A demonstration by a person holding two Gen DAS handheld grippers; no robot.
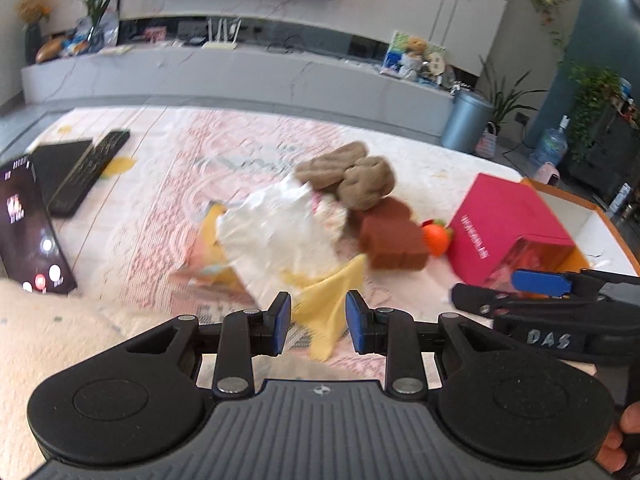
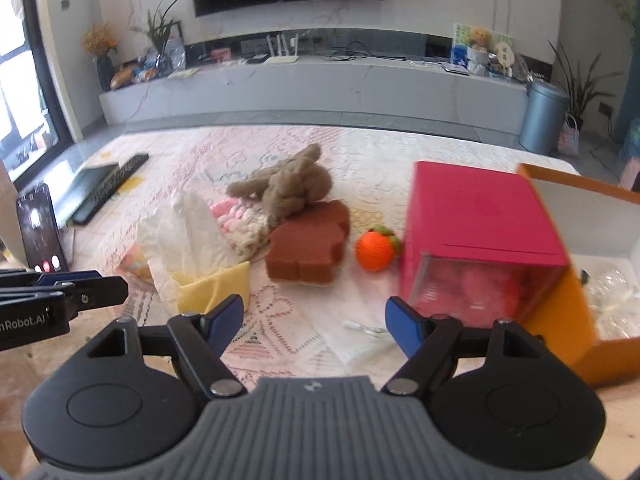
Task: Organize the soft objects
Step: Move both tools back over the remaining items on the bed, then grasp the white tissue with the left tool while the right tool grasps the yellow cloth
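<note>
A pile of soft things lies on the patterned cloth: a white crumpled cloth (image 1: 280, 224) (image 2: 188, 236), a yellow cloth (image 1: 328, 300) (image 2: 216, 286), a brown plush toy (image 1: 348, 176) (image 2: 288, 188), a brown sponge (image 1: 390, 236) (image 2: 308, 246), a pink-white knitted piece (image 2: 240, 220) and an orange knitted ball (image 1: 436, 236) (image 2: 376, 252). My left gripper (image 1: 318, 322) is open, its pads either side of the yellow cloth's corner, not touching it. My right gripper (image 2: 314, 320) is open and empty above bare cloth, and shows at the right of the left wrist view (image 1: 540, 286).
A pink box (image 1: 504, 224) (image 2: 480, 216) lies on its side at the right, next to an open orange box (image 2: 568, 320) with clear wrapping inside. A phone (image 1: 24, 224), a tablet and a keyboard (image 1: 88, 172) lie at the left. The TV bench stands behind.
</note>
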